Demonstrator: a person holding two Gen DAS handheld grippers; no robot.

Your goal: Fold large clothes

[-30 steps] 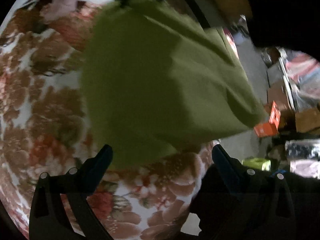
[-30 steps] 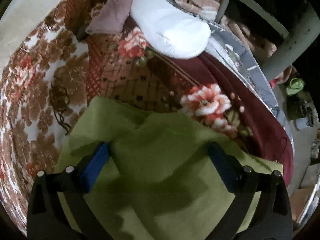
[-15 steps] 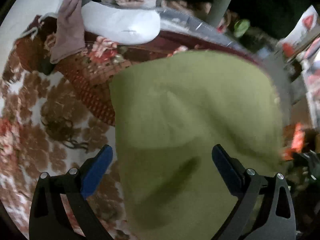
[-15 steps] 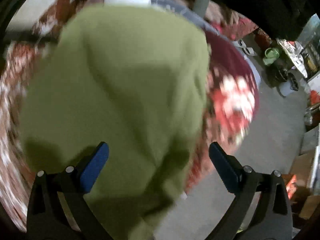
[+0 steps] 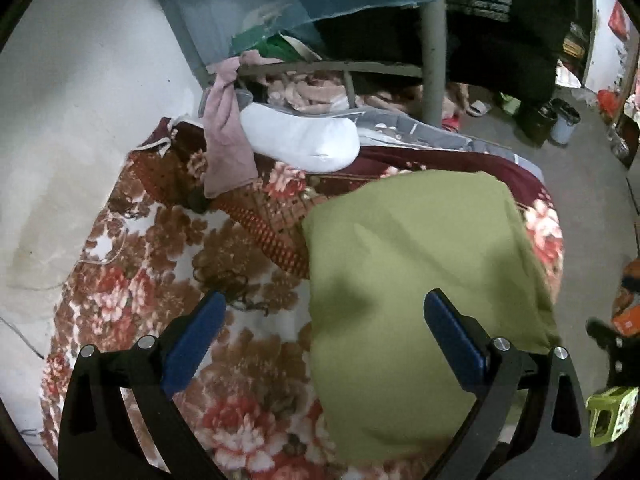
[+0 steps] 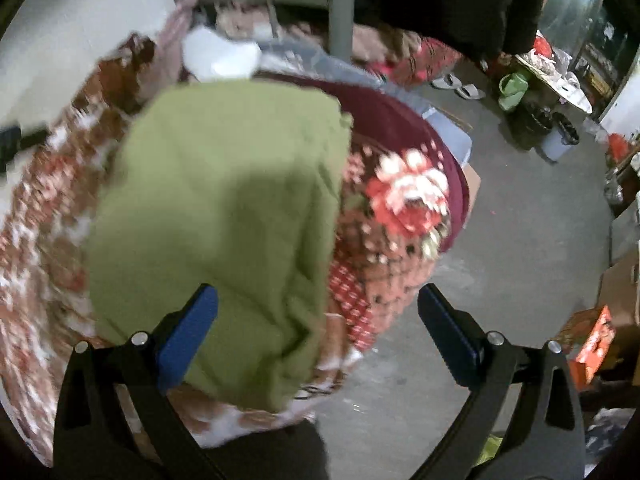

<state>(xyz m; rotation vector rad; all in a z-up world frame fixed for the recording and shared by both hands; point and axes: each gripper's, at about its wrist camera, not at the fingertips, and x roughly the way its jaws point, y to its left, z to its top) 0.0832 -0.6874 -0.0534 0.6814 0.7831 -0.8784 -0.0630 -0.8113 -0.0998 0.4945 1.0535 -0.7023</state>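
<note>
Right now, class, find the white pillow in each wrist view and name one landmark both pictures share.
Left wrist view: the white pillow lies upper centre, beyond the green garment, beside a pink cloth.
Right wrist view: the white pillow sits upper left, blurred, just above the green garment.
Shared landmark: the grey metal post rising behind the pillow.

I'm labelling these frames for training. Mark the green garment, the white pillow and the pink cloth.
green garment (image 5: 416, 264), left wrist view, middle of its flat top.
white pillow (image 5: 298, 136), left wrist view, centre of its upper face.
pink cloth (image 5: 228, 148), left wrist view, its hanging part.
</note>
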